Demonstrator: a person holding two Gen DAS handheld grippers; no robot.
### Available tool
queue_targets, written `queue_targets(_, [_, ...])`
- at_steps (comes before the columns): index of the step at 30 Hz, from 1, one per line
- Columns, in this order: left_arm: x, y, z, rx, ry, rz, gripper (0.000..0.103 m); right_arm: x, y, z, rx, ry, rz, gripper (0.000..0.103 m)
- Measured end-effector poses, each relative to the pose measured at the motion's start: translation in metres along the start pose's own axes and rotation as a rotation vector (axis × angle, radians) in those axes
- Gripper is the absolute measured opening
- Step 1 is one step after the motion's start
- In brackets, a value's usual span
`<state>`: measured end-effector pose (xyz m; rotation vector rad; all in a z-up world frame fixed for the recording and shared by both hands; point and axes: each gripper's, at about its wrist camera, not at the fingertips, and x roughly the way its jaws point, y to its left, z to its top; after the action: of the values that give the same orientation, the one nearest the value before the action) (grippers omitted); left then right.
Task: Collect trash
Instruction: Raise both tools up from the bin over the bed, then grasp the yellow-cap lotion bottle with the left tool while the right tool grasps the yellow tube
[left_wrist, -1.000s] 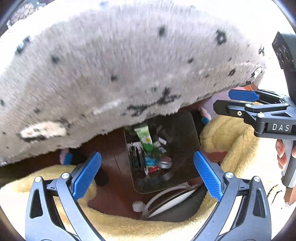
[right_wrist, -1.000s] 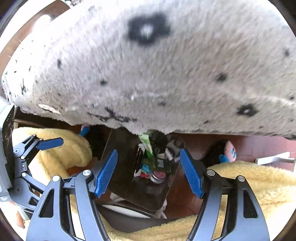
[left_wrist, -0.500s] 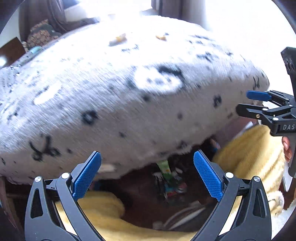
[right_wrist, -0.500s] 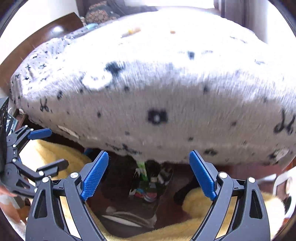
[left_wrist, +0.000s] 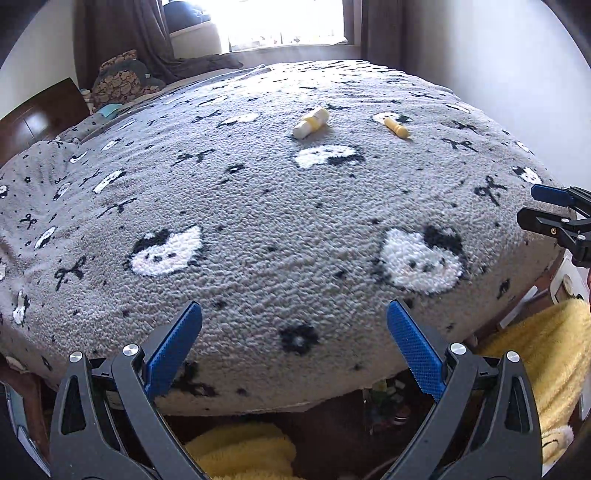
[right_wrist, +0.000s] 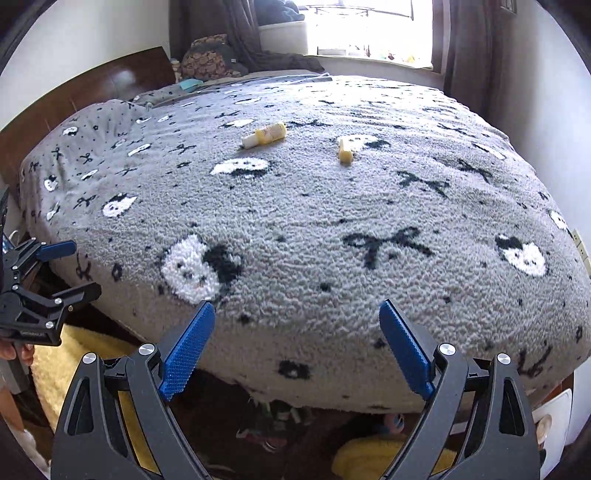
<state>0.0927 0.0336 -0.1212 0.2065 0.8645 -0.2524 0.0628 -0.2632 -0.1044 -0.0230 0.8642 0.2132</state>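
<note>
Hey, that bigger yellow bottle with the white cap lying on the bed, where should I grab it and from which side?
Grip the yellow bottle around its yellow body, coming from above, tongs closing across its width. It lies flat on the blanket, white cap pointing left in the right view, so both long sides look free.

A bottle (left_wrist: 311, 123) lies left of a tube (left_wrist: 396, 127) on the bed (left_wrist: 258, 221).

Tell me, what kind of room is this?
Most likely a bedroom. A wide bed fills the view, covered by a fleecy grey blanket with a cartoon-face and bow pattern. A dark wooden headboard stands at one end, and a curtained window lets daylight in behind it.
</note>
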Motion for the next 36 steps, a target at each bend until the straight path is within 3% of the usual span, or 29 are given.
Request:
queue_targets(12, [0.061, 0.038, 0.063, -0.046, 0.011, 0.015, 0.095, 0.067, 0.022, 0.085, 0.014, 0.004, -0.013, 0.091])
queue_targets(20, [0.107, 0.033, 0.116, 0.002, 0.011, -0.002, 0.095, 0.135, -0.01, 0.148, 0.084, 0.049, -0.095, 0.089])
queue_targets(27, [0.15, 0.017, 0.162, 0.02, 0.008, -0.052, 0.095, 0.175, -0.038, 0.177, 0.068, 0.105, -0.106, 0.063])
queue_targets(31, [0.172, 0.004, 0.186, 0.027, 0.014, -0.089, 0.095, 0.188, -0.042, 0.183, 0.054, 0.11, -0.1, 0.038])
queue_targets(36, [0.197, -0.009, 0.212, 0.043, 0.006, -0.1, 0.094, 0.194, -0.052, 0.18, 0.069, 0.086, -0.057, 0.025])
